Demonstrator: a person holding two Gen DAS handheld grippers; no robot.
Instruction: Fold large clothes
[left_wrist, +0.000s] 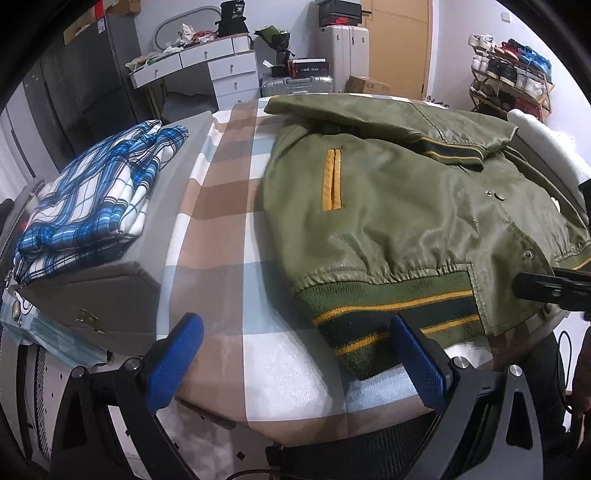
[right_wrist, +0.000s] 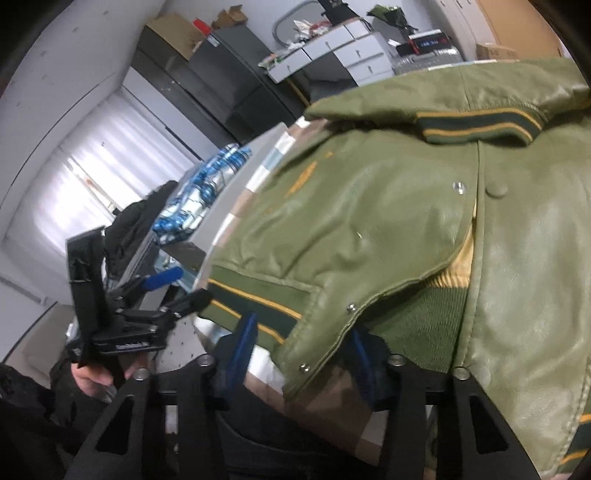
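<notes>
Your left gripper (left_wrist: 295, 363) hovers with its blue pads wide apart and nothing between them; the right-hand pad sits just over the striped hem band (left_wrist: 391, 317) of the green jacket (left_wrist: 399, 206), the left-hand pad over bare checked cloth (left_wrist: 221, 229). Your right gripper (right_wrist: 301, 356) has its pads drawn in around the jacket's lower front edge by the snaps, the flap lying between them; whether they actually pinch it you cannot tell. Beyond both sets of tips the jacket lies spread across the checked surface, its collar at the far end. Further off to the left of your left gripper, a folded blue plaid garment (left_wrist: 96, 199) rests on a grey box (left_wrist: 110, 295), well apart from the jacket.
</notes>
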